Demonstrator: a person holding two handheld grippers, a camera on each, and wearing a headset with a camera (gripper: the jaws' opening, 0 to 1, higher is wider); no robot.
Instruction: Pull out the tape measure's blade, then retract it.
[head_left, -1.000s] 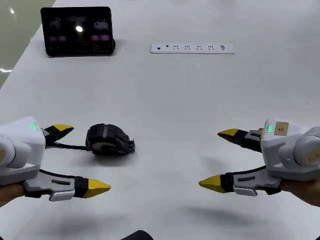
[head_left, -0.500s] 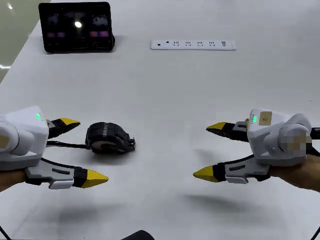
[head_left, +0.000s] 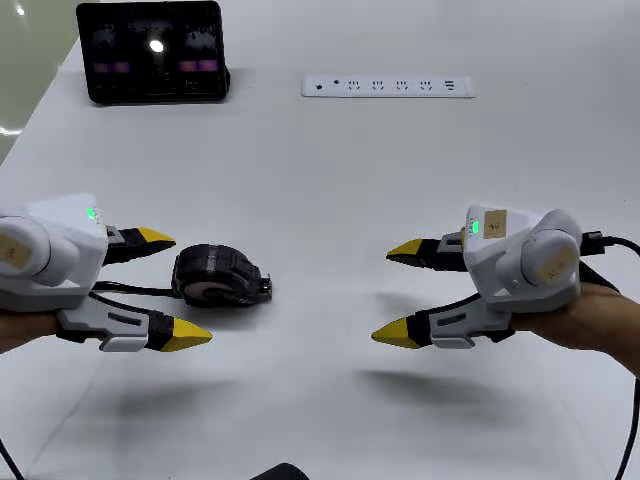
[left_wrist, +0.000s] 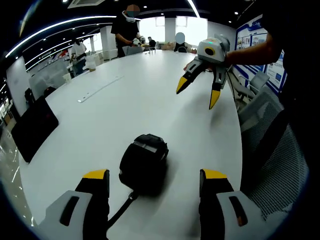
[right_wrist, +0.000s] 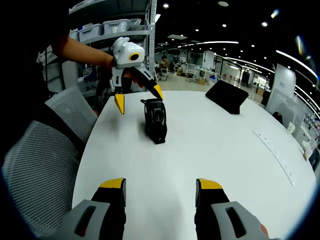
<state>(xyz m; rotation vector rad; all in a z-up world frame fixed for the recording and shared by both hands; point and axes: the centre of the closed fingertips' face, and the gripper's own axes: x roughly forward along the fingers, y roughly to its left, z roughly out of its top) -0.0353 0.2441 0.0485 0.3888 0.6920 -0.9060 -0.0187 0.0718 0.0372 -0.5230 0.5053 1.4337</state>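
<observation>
Spreading wide and released, the yellow-tipped fingers of the left gripper (head_left: 190, 288) flank the rear of the tape measure (head_left: 218, 277) without gripping it. The right gripper (head_left: 383, 296) faces it from well apart, its fingers equally unclenched. The tape measure's rounded, ribbed black case lies on the glossy white surface (head_left: 320, 180), long axis left to right, blade mouth toward the right gripper (a black strap trails back between the left fingers). Farther off lie a flat white power strip (head_left: 388, 87) and a dark tablet (head_left: 152, 52).
</observation>
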